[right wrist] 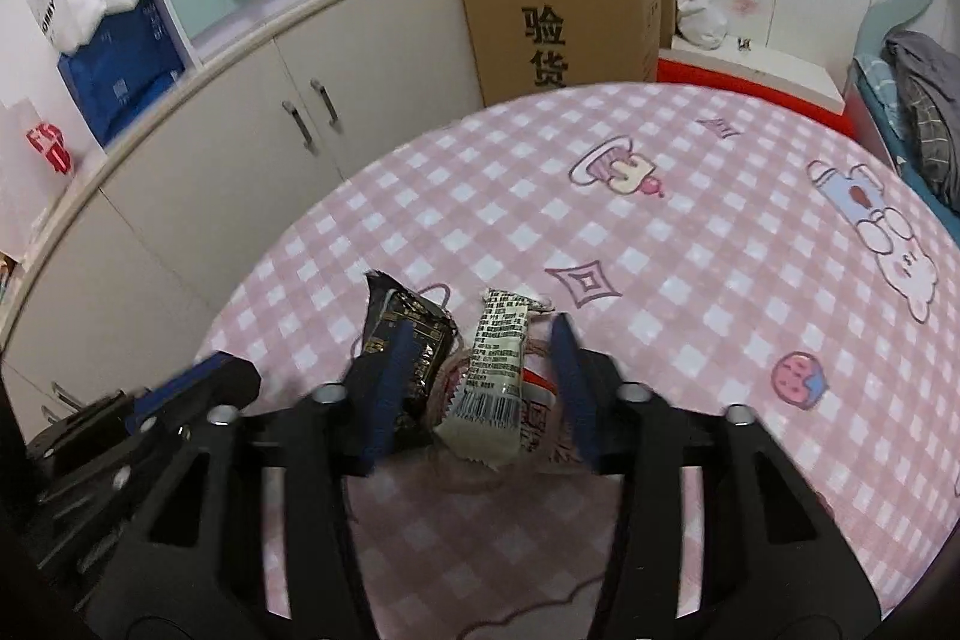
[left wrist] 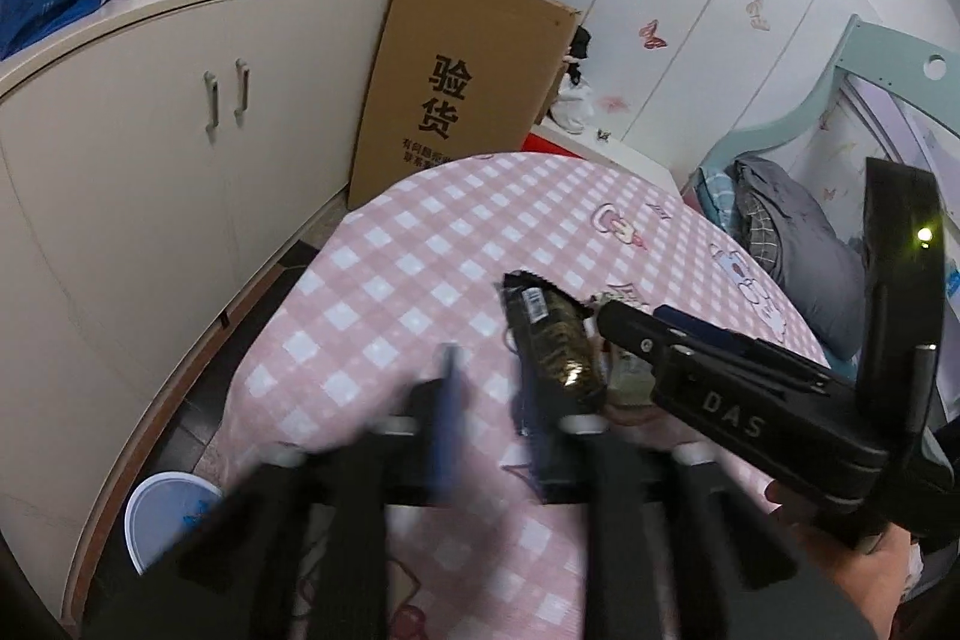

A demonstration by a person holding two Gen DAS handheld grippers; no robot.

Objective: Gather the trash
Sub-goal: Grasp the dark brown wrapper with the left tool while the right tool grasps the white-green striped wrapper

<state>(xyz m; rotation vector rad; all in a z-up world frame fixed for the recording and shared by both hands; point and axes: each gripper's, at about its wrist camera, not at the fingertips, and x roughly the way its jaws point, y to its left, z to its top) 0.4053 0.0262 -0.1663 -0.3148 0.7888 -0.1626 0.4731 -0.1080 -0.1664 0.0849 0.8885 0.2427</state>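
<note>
Pink-and-white checked tablecloth (right wrist: 690, 244), printed with cartoon figures, covers the round table below both tools.

Nearest the right gripper (right wrist: 480, 388): its blue-padded jaws stand apart, and the pale crinkled foil wrapper with a barcode (right wrist: 492, 376) sits in the gap. The pads do not visibly press on it. The wrapper's long axis runs along the fingers, away from the tool. A red-and-white printed packet (right wrist: 537, 421) lies partly under it, beside the right-hand finger.

Just outside the left-hand finger lies the black glossy foil wrapper with gold print (right wrist: 408, 340), creased, its long axis also pointing away.

The left gripper (left wrist: 498, 400) is blurred; its jaws look apart, with the black wrapper (left wrist: 552, 340) ahead of and against its right-hand finger. Whether it is pinched cannot be told. The right tool is nearer the pale wrapper.

Expect thin, slippery, springy film; close across the short axis.

Beyond the table stand a tall brown cardboard carton with black characters (right wrist: 552, 4) and cream cabinet doors (right wrist: 252, 148).
</note>
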